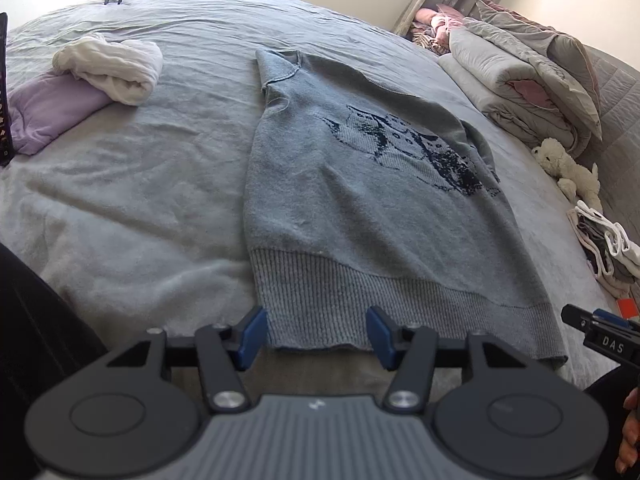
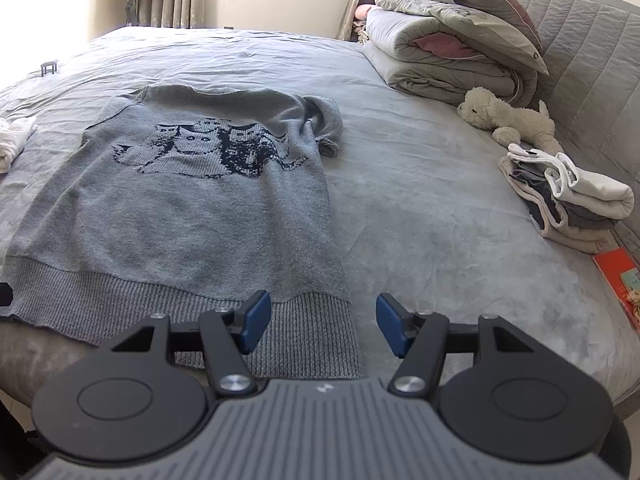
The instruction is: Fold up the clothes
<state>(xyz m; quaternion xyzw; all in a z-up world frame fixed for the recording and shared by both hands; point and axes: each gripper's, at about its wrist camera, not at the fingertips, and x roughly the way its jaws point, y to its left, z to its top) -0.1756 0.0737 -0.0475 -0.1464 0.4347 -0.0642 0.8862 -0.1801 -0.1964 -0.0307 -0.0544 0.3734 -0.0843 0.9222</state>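
Observation:
A grey knit sweater [image 1: 360, 208] with a dark cat pattern lies flat on the bed, ribbed hem toward me, sleeves folded in. It also shows in the right wrist view [image 2: 192, 208]. My left gripper [image 1: 316, 334] is open and empty, just above the hem's left corner. My right gripper [image 2: 322, 322] is open and empty over the hem's right corner. The right gripper's tip shows in the left wrist view [image 1: 600, 334] at the right edge.
Grey bedsheet [image 1: 140, 200]. A white garment [image 1: 112, 68] and a lilac one [image 1: 48, 112] lie at the left. A folded clothes stack [image 2: 568, 196], a plush toy [image 2: 508, 118], a folded duvet [image 2: 448, 52] and a red book [image 2: 620, 280] are at the right.

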